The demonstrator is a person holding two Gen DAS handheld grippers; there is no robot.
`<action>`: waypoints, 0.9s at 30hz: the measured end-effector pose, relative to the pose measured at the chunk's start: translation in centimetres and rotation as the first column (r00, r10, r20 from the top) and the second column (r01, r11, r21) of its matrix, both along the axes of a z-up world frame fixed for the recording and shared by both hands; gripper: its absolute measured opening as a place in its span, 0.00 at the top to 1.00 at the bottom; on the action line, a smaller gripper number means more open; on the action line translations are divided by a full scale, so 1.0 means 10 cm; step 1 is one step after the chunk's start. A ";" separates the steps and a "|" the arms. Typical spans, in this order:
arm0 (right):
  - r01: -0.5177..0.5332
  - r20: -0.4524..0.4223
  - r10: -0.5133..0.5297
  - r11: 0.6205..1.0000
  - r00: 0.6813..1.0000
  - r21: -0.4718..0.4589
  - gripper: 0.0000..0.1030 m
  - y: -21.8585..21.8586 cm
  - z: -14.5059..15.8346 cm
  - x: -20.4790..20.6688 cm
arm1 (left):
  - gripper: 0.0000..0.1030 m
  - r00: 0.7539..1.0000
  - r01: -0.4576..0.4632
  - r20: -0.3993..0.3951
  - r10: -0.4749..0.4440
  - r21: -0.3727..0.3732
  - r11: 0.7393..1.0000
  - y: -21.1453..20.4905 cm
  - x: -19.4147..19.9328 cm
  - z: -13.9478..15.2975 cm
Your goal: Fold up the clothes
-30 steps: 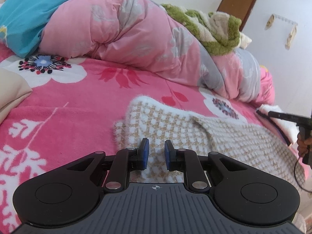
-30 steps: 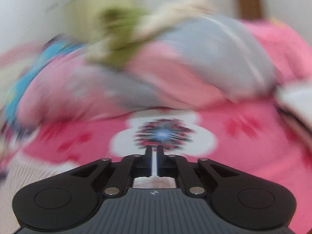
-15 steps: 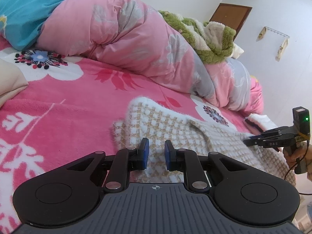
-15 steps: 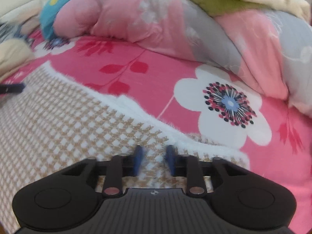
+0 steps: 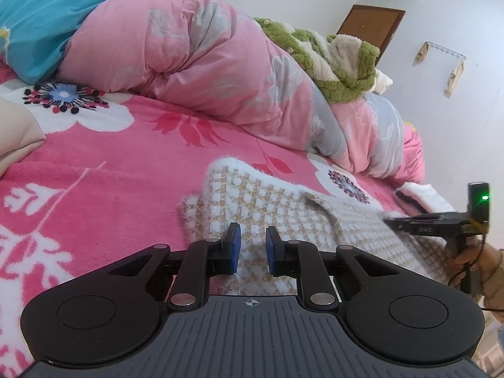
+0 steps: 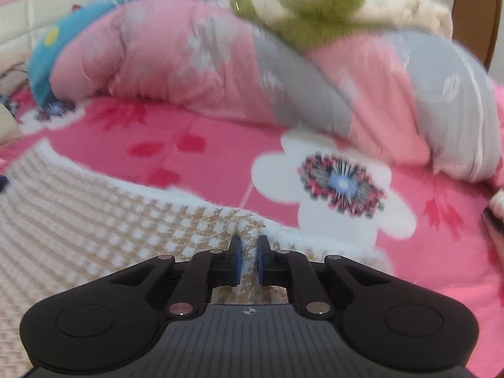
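Note:
A fluffy tan-and-white checked sweater (image 5: 267,195) lies flat on the pink flowered bedspread (image 5: 110,173). My left gripper (image 5: 253,234) sits low at its near left edge, and the knit fills the narrow gap between the blue pads. In the right wrist view the same sweater (image 6: 94,220) spreads out to the left. My right gripper (image 6: 249,245) is at its white fuzzy right edge with its jaws closing, and a small ridge of knit is pinched between the pads. The left wrist view shows the right gripper (image 5: 409,222) from the side, held by a hand (image 5: 466,258).
A rolled pink and grey duvet (image 5: 204,63) runs along the back of the bed, with a green fleece garment (image 5: 340,63) on top and a blue pillow (image 5: 47,15) at the left. Beige folded cloth (image 5: 15,138) lies at the left edge. A brown door (image 5: 371,28) is behind.
The right gripper swung in from the right, dropped onto the sweater's right edge and narrowed its jaws around a fold. The left gripper stayed at the near left edge.

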State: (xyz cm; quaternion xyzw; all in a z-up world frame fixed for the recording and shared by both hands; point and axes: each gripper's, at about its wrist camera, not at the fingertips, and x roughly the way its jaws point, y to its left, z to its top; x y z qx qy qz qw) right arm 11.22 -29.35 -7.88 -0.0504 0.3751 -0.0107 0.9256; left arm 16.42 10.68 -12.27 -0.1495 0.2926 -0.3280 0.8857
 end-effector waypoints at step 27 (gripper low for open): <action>0.319 -0.098 -0.641 0.238 0.761 0.918 0.56 -1.65 -0.47 -3.16 | 0.68 0.996 -0.058 -0.065 0.061 0.045 0.997 0.01 -1.30 0.69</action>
